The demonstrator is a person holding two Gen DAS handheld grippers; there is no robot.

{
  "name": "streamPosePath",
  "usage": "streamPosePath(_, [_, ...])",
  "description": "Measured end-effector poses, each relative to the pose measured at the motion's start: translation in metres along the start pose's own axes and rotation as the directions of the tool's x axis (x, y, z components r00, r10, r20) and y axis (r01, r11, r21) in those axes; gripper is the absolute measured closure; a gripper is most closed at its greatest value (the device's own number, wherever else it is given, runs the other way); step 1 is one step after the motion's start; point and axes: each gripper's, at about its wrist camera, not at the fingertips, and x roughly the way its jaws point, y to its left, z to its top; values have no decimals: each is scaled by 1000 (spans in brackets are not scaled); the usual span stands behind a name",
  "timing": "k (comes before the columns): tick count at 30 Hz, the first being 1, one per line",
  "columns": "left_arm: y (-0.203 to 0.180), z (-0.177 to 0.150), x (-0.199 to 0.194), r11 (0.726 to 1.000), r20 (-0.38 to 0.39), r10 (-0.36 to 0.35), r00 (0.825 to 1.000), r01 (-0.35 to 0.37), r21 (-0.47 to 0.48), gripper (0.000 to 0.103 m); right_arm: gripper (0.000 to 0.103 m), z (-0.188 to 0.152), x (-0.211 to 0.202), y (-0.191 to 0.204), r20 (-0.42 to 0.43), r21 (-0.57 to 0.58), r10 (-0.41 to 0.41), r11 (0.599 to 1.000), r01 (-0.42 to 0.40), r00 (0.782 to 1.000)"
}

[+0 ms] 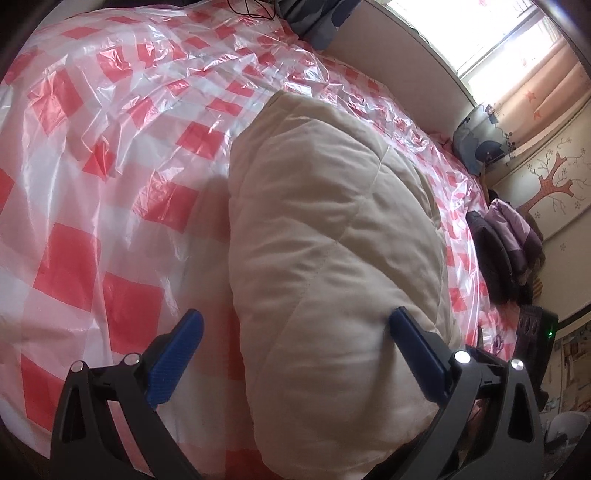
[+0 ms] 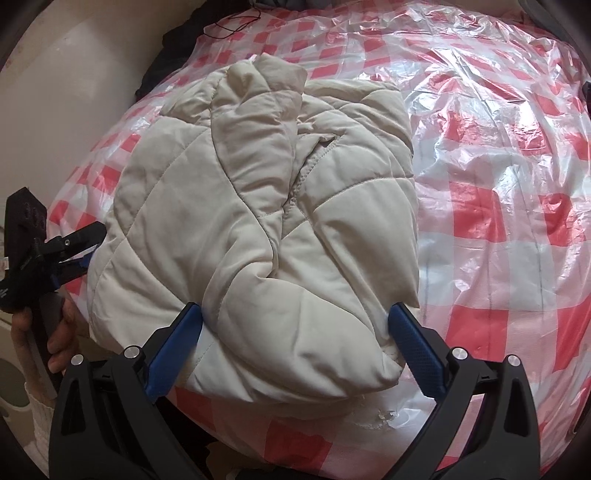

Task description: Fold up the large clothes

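A beige quilted jacket point(image 1: 325, 236) point(image 2: 266, 199) lies folded into a thick bundle on a red-and-white checked plastic sheet point(image 1: 110, 155) point(image 2: 498, 192) spread over a bed. My left gripper point(image 1: 295, 328) is open; its right finger presses the jacket's side and its left finger hangs over the sheet. In the right wrist view the left gripper point(image 2: 94, 245) sits at the jacket's left edge, held by a hand point(image 2: 55, 332). My right gripper point(image 2: 295, 321) is open, its blue fingers straddling the jacket's near folded corner.
Dark purple clothes point(image 1: 506, 240) lie at the bed's far right edge beside a patterned pillow point(image 1: 480, 144). A black device with a green light point(image 1: 535, 332) sits near the left gripper. A thin black cable point(image 2: 232, 27) lies at the sheet's far end. A pale board point(image 2: 74, 92) bounds the left.
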Motion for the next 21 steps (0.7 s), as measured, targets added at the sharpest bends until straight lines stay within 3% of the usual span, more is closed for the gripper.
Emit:
streamPosePath(3, [7,4,13,995,-62,-88,994,85,-47,6,6,4,-4,-8,39,44,31,999,-33,999])
streamPosePath(5, [8,5,34,983,-152,-179,972,172,-58,6,6,7,0,-21,37,99,72,992,-75,997])
streamPosePath(8, [-5,4,39,989,-152,-145,978,144,-17,6,6,12,22,-33,-29,154,142,979,-135,990])
streamPosePath(10, [-24,3,29,993,-100,-98,990,104,57,8,6,17,32,-37,-49,182,183,968,-172,982])
streamPosePath(11, [-38,1,21,990,-56,-59,997,66,127,15,6,21,34,-35,-53,179,184,969,-172,981])
streamPosePath(14, [-65,2,-6,970,57,8,998,-21,242,22,6,36,40,-18,-30,135,200,972,-194,979])
streamPosePath(18, [-72,12,-50,931,225,112,968,-182,317,22,6,63,50,28,5,31,251,967,-251,968])
streamPosePath(21, [-37,28,-64,930,243,204,948,-265,254,22,6,75,71,70,-16,-57,226,972,-227,974])
